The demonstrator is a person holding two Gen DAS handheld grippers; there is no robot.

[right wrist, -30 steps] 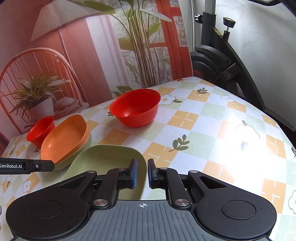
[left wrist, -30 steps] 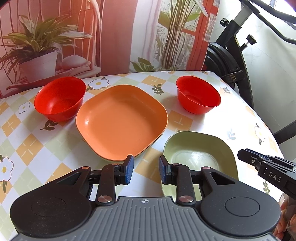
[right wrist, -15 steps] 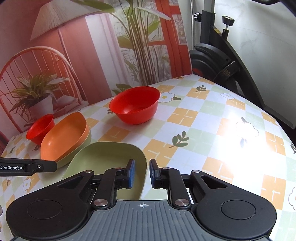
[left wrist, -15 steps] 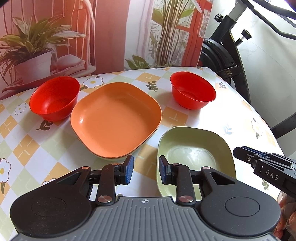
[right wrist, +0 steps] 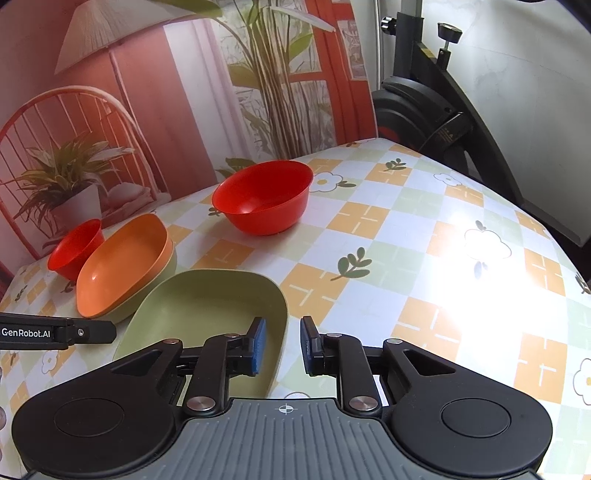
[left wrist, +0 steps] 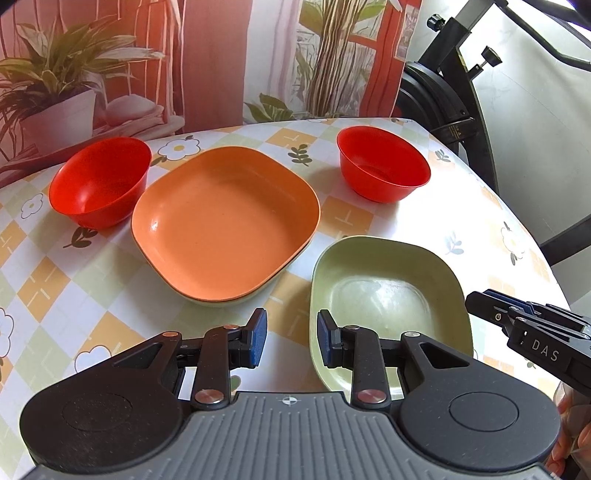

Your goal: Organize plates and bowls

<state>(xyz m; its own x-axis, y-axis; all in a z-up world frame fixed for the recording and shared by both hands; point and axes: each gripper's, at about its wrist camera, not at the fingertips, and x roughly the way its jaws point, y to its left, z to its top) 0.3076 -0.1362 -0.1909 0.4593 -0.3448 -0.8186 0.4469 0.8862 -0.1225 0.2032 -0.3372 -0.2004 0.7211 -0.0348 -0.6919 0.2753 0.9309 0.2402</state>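
Here the green plate (right wrist: 207, 306) lies under the right gripper (right wrist: 282, 345), its near-right rim between the parted, empty jaws. The left gripper (left wrist: 290, 338) gapes empty at the plate's left edge.

Table (left wrist: 369, 221) has a checked cloth: orange, pale green and white squares with flower and leaf prints. Strong glare patch on the cloth (right wrist: 476, 266) at the right side in the right wrist view. Behind the table hangs a printed backdrop (right wrist: 155, 110): pink wall, lamp shade (right wrist: 107, 29), red wire chair (right wrist: 66, 122), potted plant (left wrist: 55, 96), tall green stems by a red window frame (left wrist: 376, 55). To the right of the backdrop stands a black exercise bike (right wrist: 436, 110) with knobs, just beside the table edge. Behind the bike is a plain white wall (right wrist: 535, 74).
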